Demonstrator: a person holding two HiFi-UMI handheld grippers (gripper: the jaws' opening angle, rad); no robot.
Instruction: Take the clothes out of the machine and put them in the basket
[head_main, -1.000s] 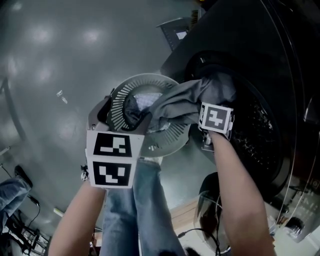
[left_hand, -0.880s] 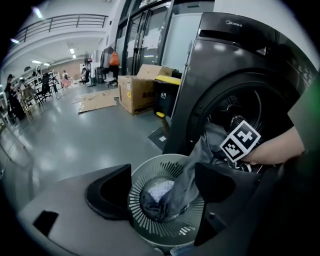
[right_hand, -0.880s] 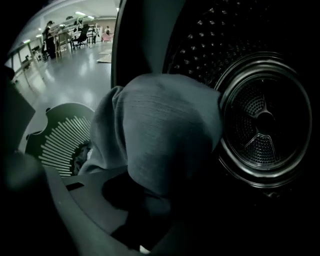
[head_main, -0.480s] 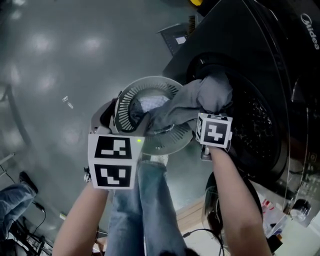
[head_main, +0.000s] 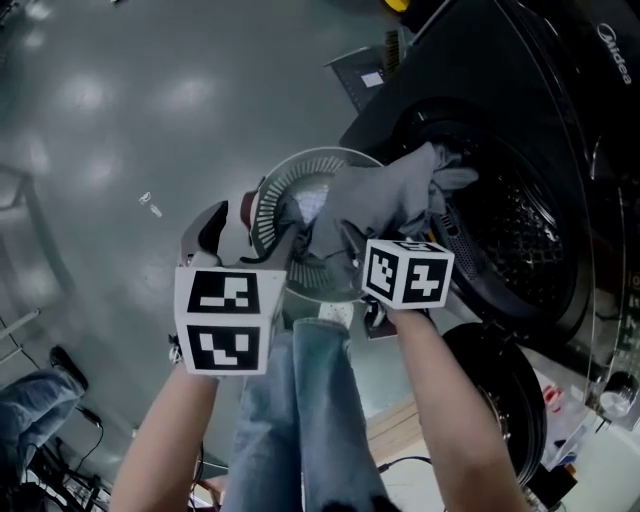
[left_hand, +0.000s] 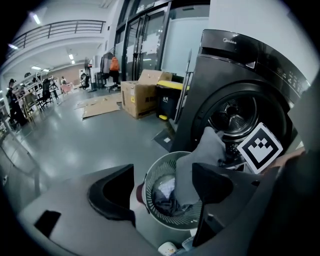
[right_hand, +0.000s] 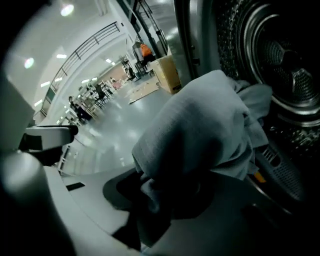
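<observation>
- My right gripper (right_hand: 162, 197) is clamped on the grey garment (head_main: 385, 195). Its jaws have just been closing, and a fold of the cloth is bunched between them.
- The garment's long axis runs from the lip of the drum opening (head_main: 510, 240) down across to the basket (head_main: 272, 195). One end lies bunched at the drum's lip. The other end hangs over the basket's rim on the machine side, where I hold it.
- The cloth bridges the gap between machine and basket, and most of it humps up above the rim rather than lying inside.
- My left gripper (left_hand: 164, 182) hovers over the basket's near edge. Its jaws have just been closing a little but stand apart and grip nothing. The basket's slatted wall shows through the gap between them.
- Other clothes (head_main: 300, 205), dark and pale, lie in the bottom of the basket.
- The basket stands on the floor (head_main: 150, 100) just beside the washing machine (head_main: 500, 90), close in front of the drum.
- The machine's door (head_main: 500, 380) hangs open at my right, near my right forearm.
- Open floor stretches away on the basket's far and left sides. My legs (head_main: 300, 420) stand close against its near side.
</observation>
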